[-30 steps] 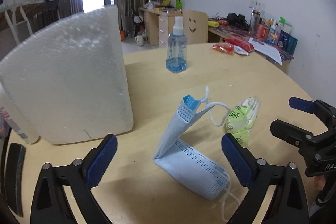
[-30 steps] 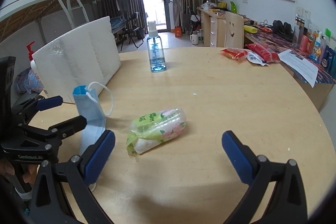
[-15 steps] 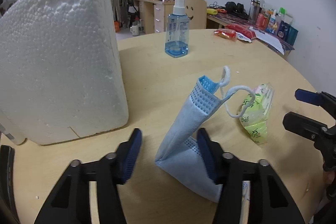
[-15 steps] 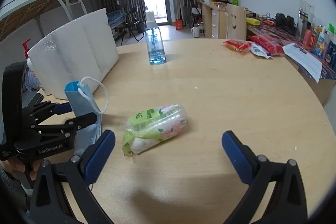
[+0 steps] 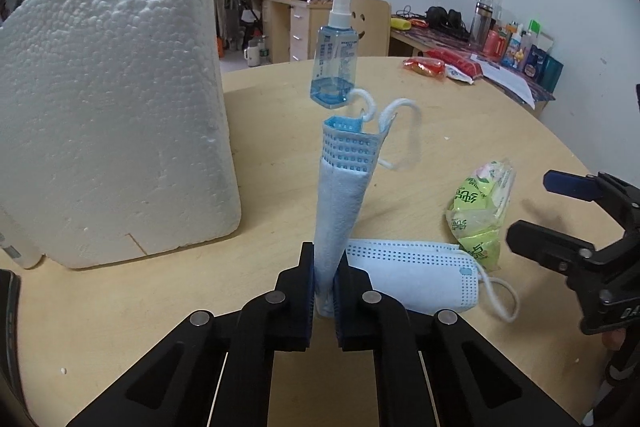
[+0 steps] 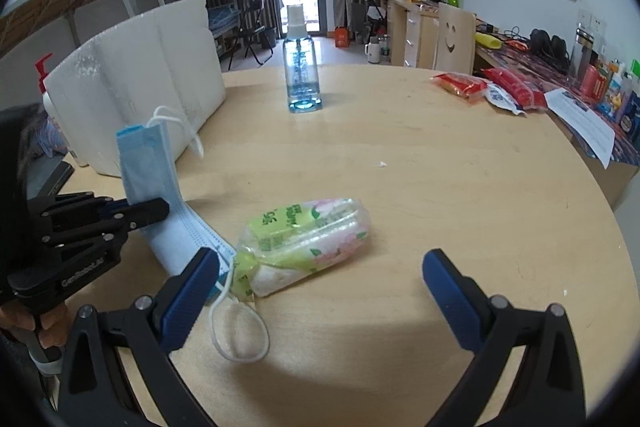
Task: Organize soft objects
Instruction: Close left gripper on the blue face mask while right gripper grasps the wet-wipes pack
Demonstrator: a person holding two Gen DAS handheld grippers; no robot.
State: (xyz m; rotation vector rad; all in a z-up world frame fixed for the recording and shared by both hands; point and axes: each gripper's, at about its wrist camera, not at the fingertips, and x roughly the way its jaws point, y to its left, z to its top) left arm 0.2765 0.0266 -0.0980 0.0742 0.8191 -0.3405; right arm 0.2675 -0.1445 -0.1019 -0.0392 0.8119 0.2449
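Left claw (image 5: 324,279) clamped on face mask (image 5: 340,199); right claw (image 6: 320,287) wide open, empty, tissue pack (image 6: 304,243) ahead

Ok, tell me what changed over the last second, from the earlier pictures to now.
The left tool moved in and shut on the blue face mask, pinching its upright half near the fold; a second ago its fingers stood wide open on either side. The mask's other half lies on the table as before. The right tool stayed open, hovering near the tissue pack, which has not moved, like the spray bottle and foam block.
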